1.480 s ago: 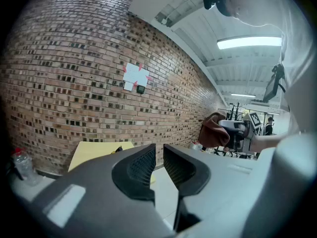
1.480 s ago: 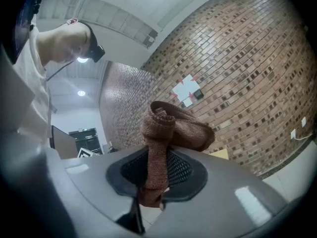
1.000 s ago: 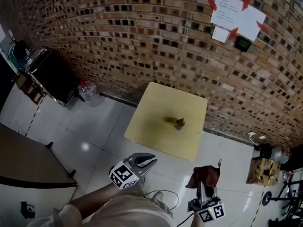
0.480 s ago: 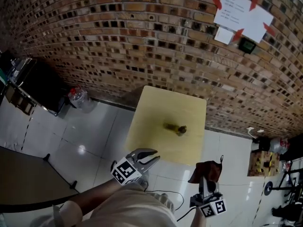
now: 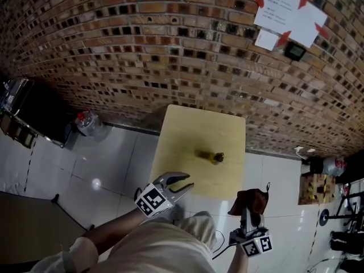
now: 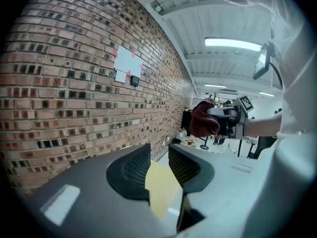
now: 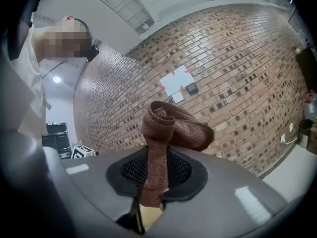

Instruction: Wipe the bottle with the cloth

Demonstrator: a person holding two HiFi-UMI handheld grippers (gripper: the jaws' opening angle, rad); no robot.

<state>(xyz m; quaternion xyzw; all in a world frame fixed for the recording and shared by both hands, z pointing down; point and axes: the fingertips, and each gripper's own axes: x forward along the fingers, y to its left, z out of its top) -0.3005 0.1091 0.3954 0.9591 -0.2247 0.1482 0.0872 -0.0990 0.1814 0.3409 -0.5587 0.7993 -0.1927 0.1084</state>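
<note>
1. Both grippers have drawn closer to the yellow table (image 5: 187, 129) over the last second. The left gripper (image 5: 187, 182) now shows over the table's near edge in the head view, and its jaws have just been opening.
2. Left gripper (image 6: 158, 163): the jaws stand apart with nothing between them. Only the table's yellow top shows through the gap.
3. Right gripper (image 5: 248, 216): it is clenched on the reddish-brown cloth (image 5: 251, 200). In its own view the right gripper (image 7: 151, 182) pinches a narrow strip of the cloth (image 7: 171, 128) between the pads, and the rest bunches up in a roll above and ahead of the tips.
4. The bottle (image 5: 211, 156) lies on its side on the table, ahead of both grippers and well apart from each, slightly nearer the left one.
5. From the left gripper view, the right gripper (image 6: 218, 124) and its cloth (image 6: 202, 120) sit off to the right, level with it — not touching.
6. A brick wall (image 5: 142, 44) rises beyond the table, straight ahead of both tools, with paper sheets (image 5: 287, 19) taped on it.
</note>
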